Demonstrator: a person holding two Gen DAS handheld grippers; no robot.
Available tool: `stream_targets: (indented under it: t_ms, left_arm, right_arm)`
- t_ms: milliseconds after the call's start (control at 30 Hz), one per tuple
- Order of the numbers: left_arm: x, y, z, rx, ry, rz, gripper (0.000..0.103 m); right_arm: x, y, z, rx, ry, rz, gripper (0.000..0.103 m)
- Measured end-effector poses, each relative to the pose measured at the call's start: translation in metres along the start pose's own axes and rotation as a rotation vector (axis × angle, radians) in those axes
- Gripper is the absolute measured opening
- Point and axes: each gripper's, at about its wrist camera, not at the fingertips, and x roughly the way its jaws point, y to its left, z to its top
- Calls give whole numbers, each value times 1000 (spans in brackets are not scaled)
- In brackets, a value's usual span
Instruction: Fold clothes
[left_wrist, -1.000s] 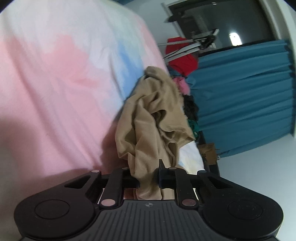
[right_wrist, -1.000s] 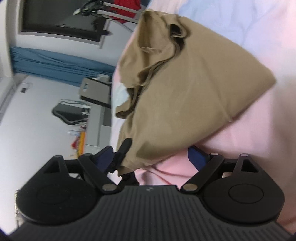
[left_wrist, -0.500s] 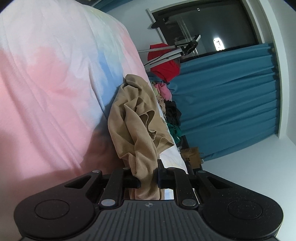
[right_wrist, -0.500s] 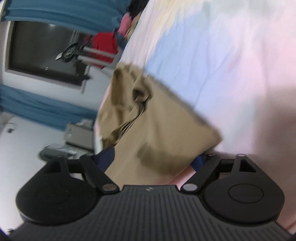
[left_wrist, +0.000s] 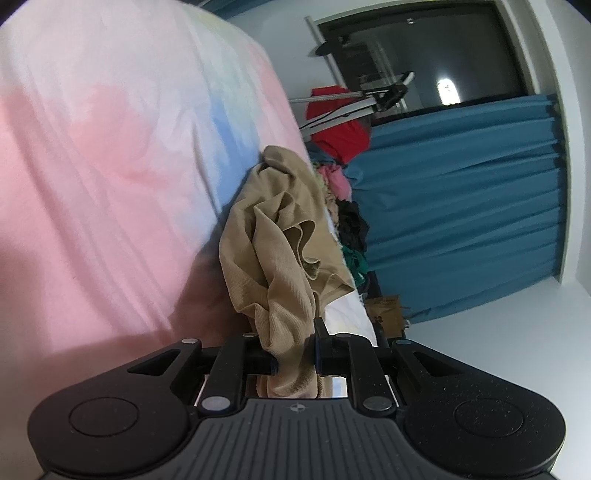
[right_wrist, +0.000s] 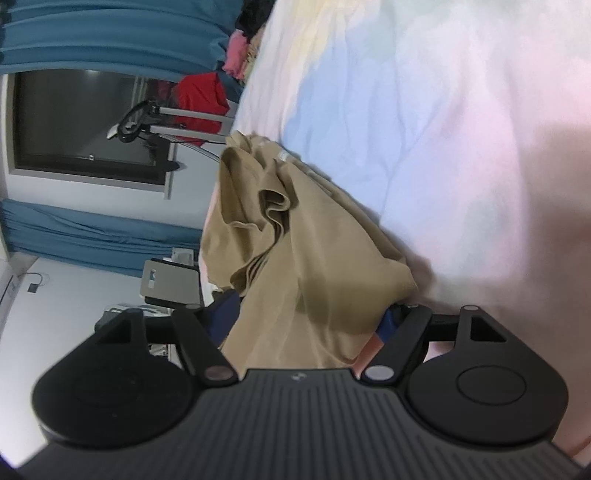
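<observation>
L gripper (left_wrist: 294, 345): I'm keeping it clamped narrow on a bunched edge of the tan garment (left_wrist: 284, 236), cloth squeezed tight btwn the pads and trailing up and away from them. R gripper (right_wrist: 308, 317): jaws have just been closing, garment sitting btwn them, but they're standing fairly wide and I can't say the pads are biting yet; the blue pads are peeking out either side of the cloth, so I'm treating it as not gripped.

Outward from there: the garment is hanging/draping crumpled btwn the two grippers, w/ deep ruffles near its middle and one flatter panel facing the R cam. It's lying against the pastel bedsheet (left_wrist: 122, 155), pink-blue-white, not spread out.

Progress, my read: early. No clean fold showing, no squared edges, no flat layout. I'm judging we're getting a 2nd hold so the piece can be stretched and laid flat. All actual folds are left to do.

Further back: a clothes pile (left_wrist: 343, 206) at the bed edge is waiting, red item (left_wrist: 340, 125) by the teal curtain (left_wrist: 461, 206). So more pieces after this one, prob.
</observation>
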Motion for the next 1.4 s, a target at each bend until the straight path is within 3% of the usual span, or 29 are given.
stream_targets:
  t_ms: [67, 133, 200, 300, 400, 433, 500, 567, 700, 833, 1033, 1167, 1267, 1400]
  left_arm:
    - [1, 4, 1, -20, 7, 10, 17]
    - [1, 8, 1, -38, 11, 19, 19]
    - [2, 11, 1, -57, 16, 21, 22]
    - [4, 15, 1, -86, 23, 6, 27]
    - [6, 11, 2, -58, 28, 3, 27]
    - [7, 9, 2, -49, 22, -5, 20]
    - [3, 3, 2, -19, -14, -33, 17]
    - [-7, -12, 2, 45, -75, -42, 16]
    - [-32, -50, -4, 122, -107, -101, 15]
    - [-70, -74, -21, 118, -107, -128, 15]
    - [-152, -81, -73, 63, -69, -70, 15]
    - [-185, -77, -98, 16, -41, -14, 16]
    - [-176, -79, -92, 16, -56, 31, 16]
    - [-138, -89, -59, 21, -83, 136, 20]
  right_arm:
    - [-2, 2, -2, -17, 8, -23, 71]
    - [-1, 5, -4, -54, 21, -69, 58]
    - [-3, 6, -5, -91, 17, -112, 25]
    - [-6, 14, -5, -155, -4, -143, 13]
    - [-12, 30, -3, -216, -42, -104, 11]
    - [-14, 35, -2, -233, -52, -87, 11]
    - [-19, 45, 0, -247, -66, -57, 10]
    - [-27, 53, 2, -256, -83, -44, 10]
    - [-56, 74, 3, -291, -108, -5, 9]
    - [-102, 90, -1, -319, -112, 60, 9]
    - [-183, 78, -21, -307, -50, 129, 10]
    - [-202, 64, -28, -263, -20, 92, 10]
    - [-193, 66, -24, -239, -10, 66, 10]
    - [-145, 84, -4, -207, -9, 28, 10]
